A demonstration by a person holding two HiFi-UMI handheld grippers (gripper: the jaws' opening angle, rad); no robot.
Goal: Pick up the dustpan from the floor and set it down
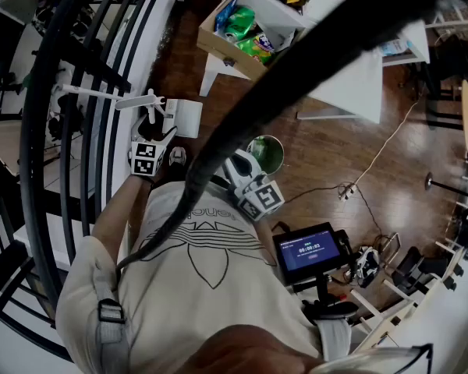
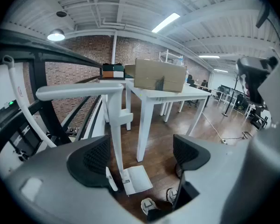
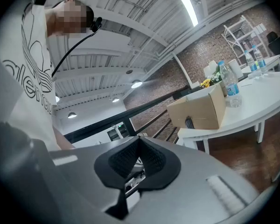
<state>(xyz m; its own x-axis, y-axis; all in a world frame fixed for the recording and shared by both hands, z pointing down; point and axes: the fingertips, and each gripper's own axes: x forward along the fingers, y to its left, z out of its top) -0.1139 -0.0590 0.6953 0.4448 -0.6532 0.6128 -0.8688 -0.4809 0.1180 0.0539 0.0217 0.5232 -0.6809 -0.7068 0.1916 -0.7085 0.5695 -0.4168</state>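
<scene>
Left gripper view: left gripper (image 2: 140, 154) wide open, empty; dustpan (image 2: 115, 134) handle at 10 o'clock; off-centre closing may topple it.

The wooden floor (image 1: 327, 158) carries the white dustpan (image 1: 189, 118), a green bucket (image 1: 267, 156) and a white table (image 1: 359, 92).

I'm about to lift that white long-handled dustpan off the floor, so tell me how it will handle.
The dustpan looks like thin white plastic: probably light and fairly stiff. Its tall upright pole over a small pan suggests it tips easily if nudged. Gripped high, the pan may swing.
</scene>
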